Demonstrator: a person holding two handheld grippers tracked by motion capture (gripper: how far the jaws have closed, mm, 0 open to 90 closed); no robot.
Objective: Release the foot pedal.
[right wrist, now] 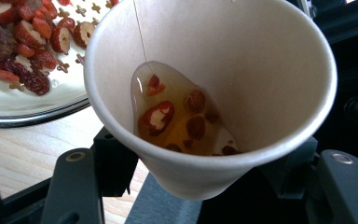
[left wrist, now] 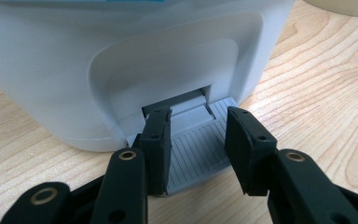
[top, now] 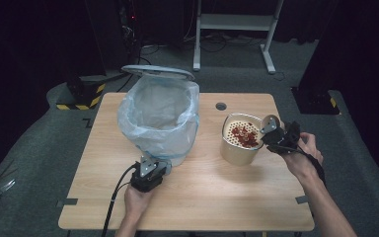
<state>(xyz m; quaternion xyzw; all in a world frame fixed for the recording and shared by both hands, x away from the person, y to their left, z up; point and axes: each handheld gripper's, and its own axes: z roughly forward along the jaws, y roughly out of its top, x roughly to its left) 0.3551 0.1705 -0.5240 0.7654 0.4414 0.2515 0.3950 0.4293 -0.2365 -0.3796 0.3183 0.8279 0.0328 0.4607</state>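
The paper cup (right wrist: 209,93) sits in the middle of the right gripper view, tilted toward the camera, pinched between the black jaws of the right gripper (right wrist: 205,186), which press against its lower walls from either side. Inside it, amber liquid (right wrist: 182,121) pools against the lower side with several red date pieces (right wrist: 156,116) floating in it. In the high view the cup (top: 270,123) shows at the centre right of the frame, tipped over the rim of the beige strainer pot (top: 239,143), with the right gripper (top: 276,136) just behind it in the person's right hand (top: 303,153). The strainer's perforated top (top: 237,129) carries a heap of red fruit pieces (top: 246,136); in the right gripper view the same heap (right wrist: 23,37) lies at the upper left.

Lower in the centre of the high view, the left gripper (top: 150,173) rests at the foot of the white bin (top: 170,155), which is lined with a pale blue plastic bag (top: 158,113) and stands with its lid (top: 158,72) raised. In the left gripper view its jaws are spread apart, one to each side of the bin's grey ribbed pedal (left wrist: 196,149), low on the bin's white wall (left wrist: 121,60). Whether the jaws touch the pedal is hard to tell.

Everything stands on a light wooden table (top: 202,197), with grey carpet (top: 39,148) around it.
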